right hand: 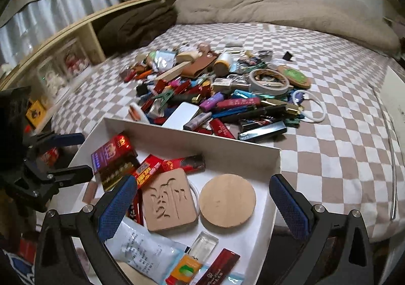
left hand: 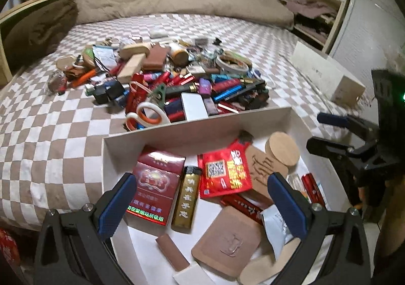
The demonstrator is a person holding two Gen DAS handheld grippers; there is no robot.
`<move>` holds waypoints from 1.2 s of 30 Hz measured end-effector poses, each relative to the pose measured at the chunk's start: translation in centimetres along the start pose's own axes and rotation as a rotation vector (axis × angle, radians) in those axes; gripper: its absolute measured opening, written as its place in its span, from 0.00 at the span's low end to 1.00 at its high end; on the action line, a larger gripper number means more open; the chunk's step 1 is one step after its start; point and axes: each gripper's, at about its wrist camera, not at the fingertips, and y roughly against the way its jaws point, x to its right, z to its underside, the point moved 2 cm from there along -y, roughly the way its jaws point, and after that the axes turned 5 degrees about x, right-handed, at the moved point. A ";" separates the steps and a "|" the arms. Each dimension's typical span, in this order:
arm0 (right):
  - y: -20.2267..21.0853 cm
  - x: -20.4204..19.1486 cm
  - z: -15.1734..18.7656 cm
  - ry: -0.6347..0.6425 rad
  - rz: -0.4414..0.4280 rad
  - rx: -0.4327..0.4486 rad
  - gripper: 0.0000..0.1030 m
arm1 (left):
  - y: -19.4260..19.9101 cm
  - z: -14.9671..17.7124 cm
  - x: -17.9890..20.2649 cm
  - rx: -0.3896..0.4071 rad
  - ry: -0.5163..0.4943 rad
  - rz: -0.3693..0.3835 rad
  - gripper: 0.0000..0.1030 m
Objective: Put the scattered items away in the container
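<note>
A white open box (left hand: 177, 130) (right hand: 202, 138) sits at the bed's near edge. It holds a red cigarette pack (left hand: 154, 189), a gold lighter (left hand: 186, 199), a red sachet (left hand: 225, 171), a round wooden coaster (right hand: 227, 199), a carved square coaster (right hand: 168, 202) and more. A pile of scattered items (left hand: 172, 80) (right hand: 215, 92) lies on the bed beyond the box. My left gripper (left hand: 202, 201) is open and empty above the box; it also shows in the right wrist view (right hand: 73, 156). My right gripper (right hand: 202, 206) is open and empty above the box; it also shows in the left wrist view (left hand: 326, 130).
The bed has a brown-and-white checked sheet (left hand: 50, 120) with a beige duvet (left hand: 177, 4) at its far side. A white carton (left hand: 326, 75) lies at the right of the bed. A wooden shelf (right hand: 63, 39) runs along the left.
</note>
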 end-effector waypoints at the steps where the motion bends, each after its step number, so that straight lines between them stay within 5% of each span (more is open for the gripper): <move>1: 0.0 0.0 0.1 -0.003 0.014 0.007 1.00 | 0.2 -0.1 -0.1 0.014 0.010 0.006 1.00; 9: 0.7 0.3 0.8 -0.051 0.066 0.065 1.00 | 0.8 -0.5 -0.4 0.094 0.070 -0.026 1.00; 36: 1.0 0.0 1.4 -0.070 0.165 0.125 1.00 | 0.9 1.3 -1.8 0.122 0.073 -0.137 1.00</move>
